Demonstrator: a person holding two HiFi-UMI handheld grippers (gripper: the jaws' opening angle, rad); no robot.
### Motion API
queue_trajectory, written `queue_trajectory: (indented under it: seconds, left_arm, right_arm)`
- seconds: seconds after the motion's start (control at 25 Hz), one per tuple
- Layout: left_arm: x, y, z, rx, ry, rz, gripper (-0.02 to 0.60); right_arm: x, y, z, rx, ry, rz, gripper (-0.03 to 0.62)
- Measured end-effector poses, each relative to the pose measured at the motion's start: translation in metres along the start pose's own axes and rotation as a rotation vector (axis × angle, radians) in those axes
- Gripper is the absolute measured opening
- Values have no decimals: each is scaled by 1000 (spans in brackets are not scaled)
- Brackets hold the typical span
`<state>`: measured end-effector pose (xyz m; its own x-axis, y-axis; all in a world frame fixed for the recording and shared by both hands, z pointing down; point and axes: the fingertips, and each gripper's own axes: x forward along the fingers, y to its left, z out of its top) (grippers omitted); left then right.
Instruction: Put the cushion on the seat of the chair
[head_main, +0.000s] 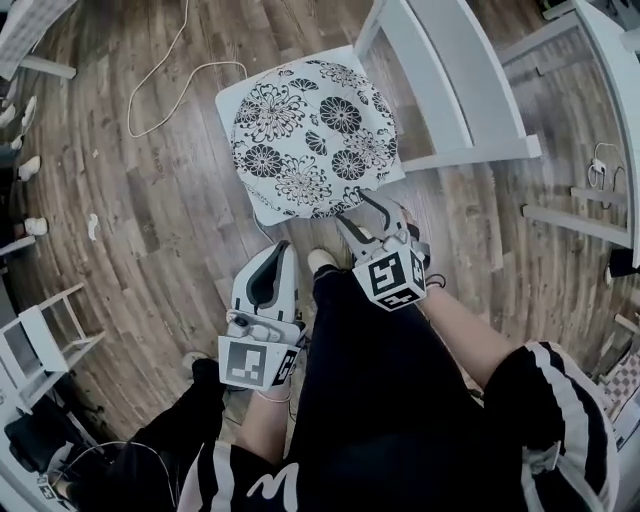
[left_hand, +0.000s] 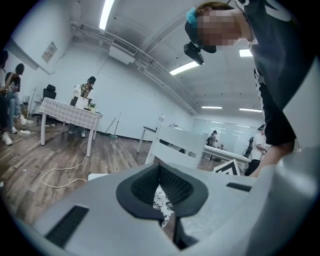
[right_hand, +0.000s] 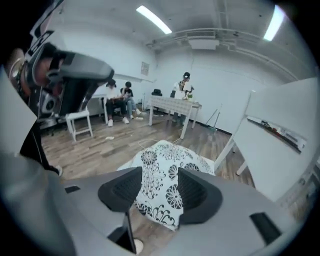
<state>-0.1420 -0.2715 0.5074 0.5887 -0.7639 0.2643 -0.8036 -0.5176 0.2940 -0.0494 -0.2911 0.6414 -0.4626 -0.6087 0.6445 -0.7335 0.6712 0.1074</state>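
At our knees, the left claw (head_main: 272, 252) hangs beside black trousers (head_main: 380, 400). Its grey plastic shell is smooth, and its ribbed black pads are clenched tip to tip with nothing held. Through the narrow slit behind the tips we see only a sliver of patterned cloth. Just beside it the right claw (head_main: 352, 207) stands released, its jaws spread wide and empty. Their tips are just beside the near edge of the cushion (head_main: 310, 135), which lies beyond them. Each claw carries a cube (head_main: 390, 278) printed with square black-and-white markers.

The cushion is round and of soft-looking fabric, white with black flower heads. It lies flat on the seat of the chair (head_main: 452, 95) and covers most of it, so that only a white seat corner (head_main: 228, 100) shows at the left. The chair is painted white, with flat, straight slats for its back.

Under everything runs a floor (head_main: 150, 220) of brown wooden planks with visible grain. A thin white cable (head_main: 165, 85) loops across it to the left of the chair. Farther off, in the right gripper view, a small white stool (right_hand: 80, 122) stands near seated people (right_hand: 120, 102). A bench (right_hand: 172, 103) draped in checked cloth has a person (right_hand: 185, 85) standing behind it. White walls (right_hand: 220, 85) and long strip lights (right_hand: 155, 20) on the ceiling close the room.
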Motion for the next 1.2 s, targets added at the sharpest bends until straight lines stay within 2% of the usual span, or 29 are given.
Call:
queue_trajectory:
  seconds: [0.2,0.32,0.48,0.6,0.8,0.96,1.2]
  left_arm:
    - [5,-5,27,3,-53,-14,3]
    - [4,-13,44,7,-73,-31,3]
    - [-1,-30,75,15,-106,-70,3]
    - [-9,-43,98,30,-144,-91,3]
    - [-20,-55,125,74,-193,-121,3]
    - [-28,-63,142,87,-218,-138,3]
    - [-36,-75,164,127,-254,-139,3]
  right_arm:
    - [-38,-10,78,105,-191,-37,219]
    - [-66,-15,116,149,-293,-66,97]
    - [-101,-15,159,150,-392,-82,47]
    - [-123,-11,184,202,-460,-71,34]
    - [-148,-4,208,235,-522,-62,29]
    - [-158,-2,214,330,-524,-47,29]
    - [-176,5,227,273,-542,-31,24]
